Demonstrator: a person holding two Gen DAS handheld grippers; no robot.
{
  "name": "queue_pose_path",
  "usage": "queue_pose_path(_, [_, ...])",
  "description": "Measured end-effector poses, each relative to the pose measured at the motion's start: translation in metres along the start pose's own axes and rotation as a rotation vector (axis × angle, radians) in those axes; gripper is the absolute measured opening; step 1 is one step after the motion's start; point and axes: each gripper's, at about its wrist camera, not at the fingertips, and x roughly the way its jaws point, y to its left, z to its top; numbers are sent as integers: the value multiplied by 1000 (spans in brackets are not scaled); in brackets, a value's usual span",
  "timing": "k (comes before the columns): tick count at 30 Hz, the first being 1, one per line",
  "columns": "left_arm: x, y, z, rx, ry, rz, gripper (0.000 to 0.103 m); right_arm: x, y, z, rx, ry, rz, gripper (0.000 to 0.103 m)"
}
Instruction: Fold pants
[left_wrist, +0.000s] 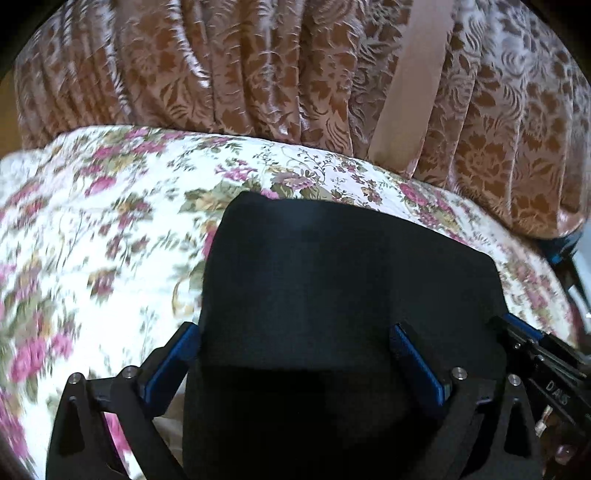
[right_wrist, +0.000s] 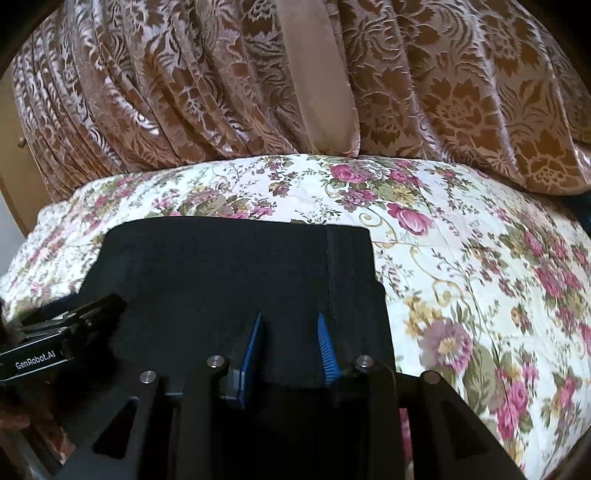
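Observation:
Black pants (left_wrist: 332, 280) lie in a folded, roughly rectangular block on a floral bedspread (left_wrist: 110, 221). They also show in the right wrist view (right_wrist: 229, 280). My left gripper (left_wrist: 295, 343) is open, its blue pads wide apart on either side of the near part of the pants. My right gripper (right_wrist: 290, 343) sits over the near right part of the pants with its blue pads a narrow gap apart, black cloth between them. The right gripper shows at the right edge of the left wrist view (left_wrist: 535, 350), and the left gripper at the left edge of the right wrist view (right_wrist: 74, 325).
A brown and pink patterned curtain (right_wrist: 184, 92) hangs behind the bed, with a plain beige band (right_wrist: 317, 92) in it. The floral bedspread (right_wrist: 480, 277) spreads to the right and left of the pants. A wooden surface (right_wrist: 14, 177) shows at far left.

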Motion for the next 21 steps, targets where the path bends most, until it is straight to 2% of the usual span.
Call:
queue_pose_path(6, [-28, 8, -28, 13, -49, -11, 100, -33, -18, -20, 73, -29, 28, 31])
queue_pose_path(10, [-28, 17, -49, -9, -13, -54, 100, -36, -31, -40, 83, 11, 23, 35])
queue_pose_path(11, [-28, 22, -52, -43, -7, -78, 100, -36, -35, -45, 89, 15, 26, 42])
queue_pose_path(12, [-28, 27, -55, -81, -1, -104, 100, -36, -41, -51, 103, 14, 19, 55])
queue_pose_path(14, [-31, 34, -60, -118, 1, -146, 100, -35, -55, -56, 178, 19, 29, 69])
queue_pose_path(17, [-37, 35, -57, -88, 0, -176, 100, -29, -75, -60, 326, 59, 129, 72])
queue_pose_path(21, [-38, 46, -52, -90, 49, -313, 99, -26, -82, -63, 363, 72, 202, 72])
